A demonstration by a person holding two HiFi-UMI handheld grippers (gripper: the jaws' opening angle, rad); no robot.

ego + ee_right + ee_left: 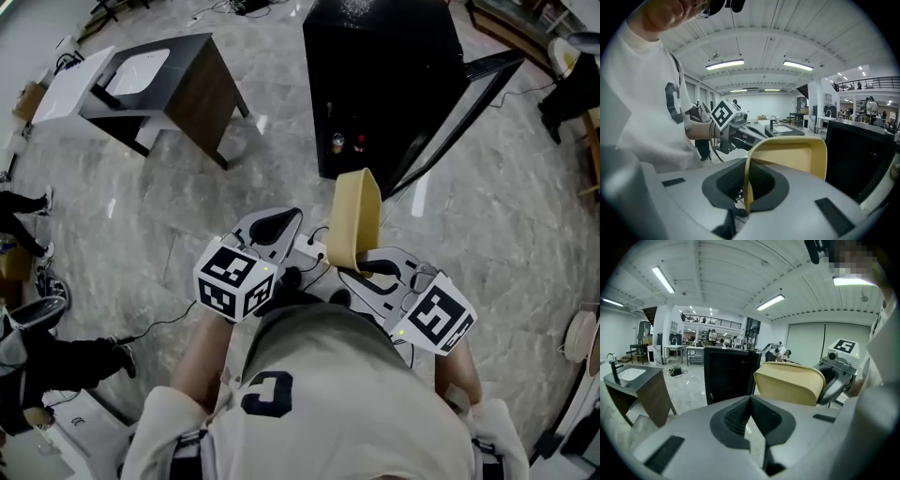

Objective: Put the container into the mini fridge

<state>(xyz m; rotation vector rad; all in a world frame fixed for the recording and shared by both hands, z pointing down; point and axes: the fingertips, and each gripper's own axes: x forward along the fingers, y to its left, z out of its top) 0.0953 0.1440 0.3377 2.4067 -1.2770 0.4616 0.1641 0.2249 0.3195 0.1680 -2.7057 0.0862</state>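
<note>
Head view: looking steeply down over my chest, both my forearms are bent in front of me and held close together at the middle of the frame. My left gripper [279, 223] points up-frame. My right gripper [361, 265] sits just beside it and holds the beige container [356, 214] upright on its edge. The black mini fridge [380, 80] stands at upper centre on the marble floor [281, 150], its door [459, 108] swung open to the right. The container is near it but still outside. A sink cabinet [159, 80] stands at upper left.

Left gripper view: my left gripper's [751, 400] jaws are pressed together with nothing between them. This view shows the container's [790, 381] outer bottom at centre right, my right gripper [839, 365] behind it, and the fridge [729, 373] front-on at centre.

Right gripper view: my right gripper [748, 186] pinches the container's [787, 157] thin wall near its rim. Only here does the open inside of the container show. My left gripper [736, 125] is at centre left, and the fridge [862, 154] is at the right edge.
</note>
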